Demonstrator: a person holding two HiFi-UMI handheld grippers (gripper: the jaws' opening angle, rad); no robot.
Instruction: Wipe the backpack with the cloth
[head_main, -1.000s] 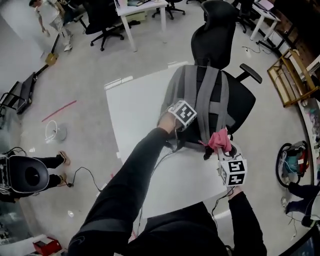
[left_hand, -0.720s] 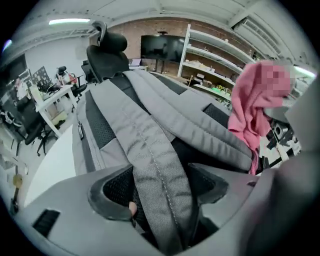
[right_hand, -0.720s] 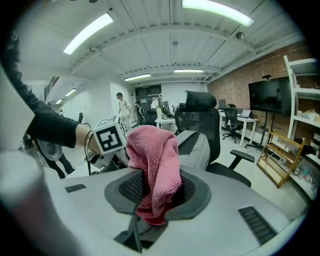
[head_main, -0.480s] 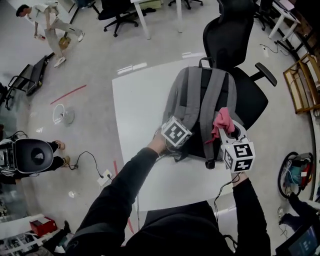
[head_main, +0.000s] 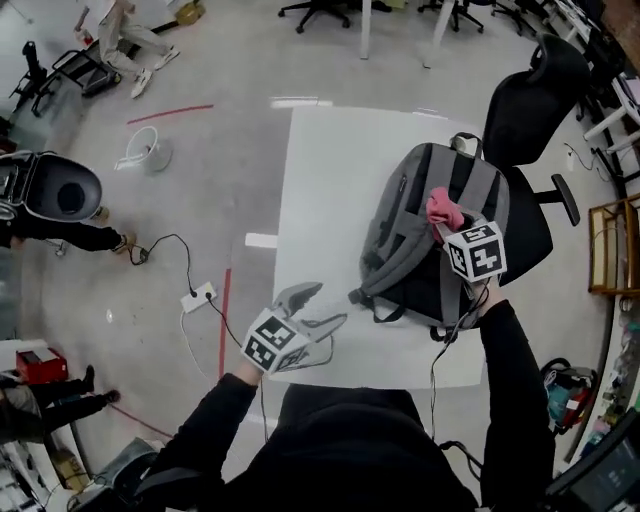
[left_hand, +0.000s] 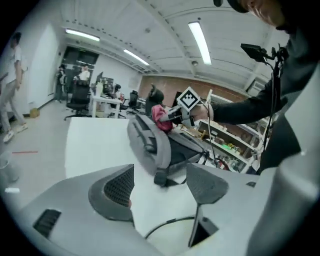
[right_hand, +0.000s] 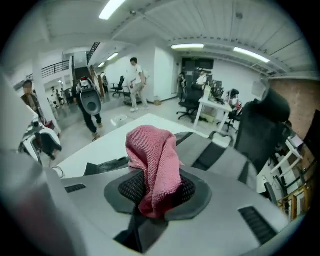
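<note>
Head view hides the right gripper's (right_hand: 159, 192) jaws beneath its marker cube; the right gripper view shows them clamped on the pink cloth (head_main: 443, 208), which sits on the grey backpack (head_main: 400, 228). The left gripper (head_main: 328, 303) hovers over the white table's (head_main: 330, 170) near-left corner, jaws wide apart and empty, apart from the backpack. A black office chair (head_main: 530, 100) stands behind on grey office flooring.

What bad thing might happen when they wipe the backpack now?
1. The left gripper is open and apart from the backpack, so nothing steadies it; wiping might shove it toward the right edge of the table.
2. The right gripper pinches only a fold of the cloth, which might slip out.
</note>
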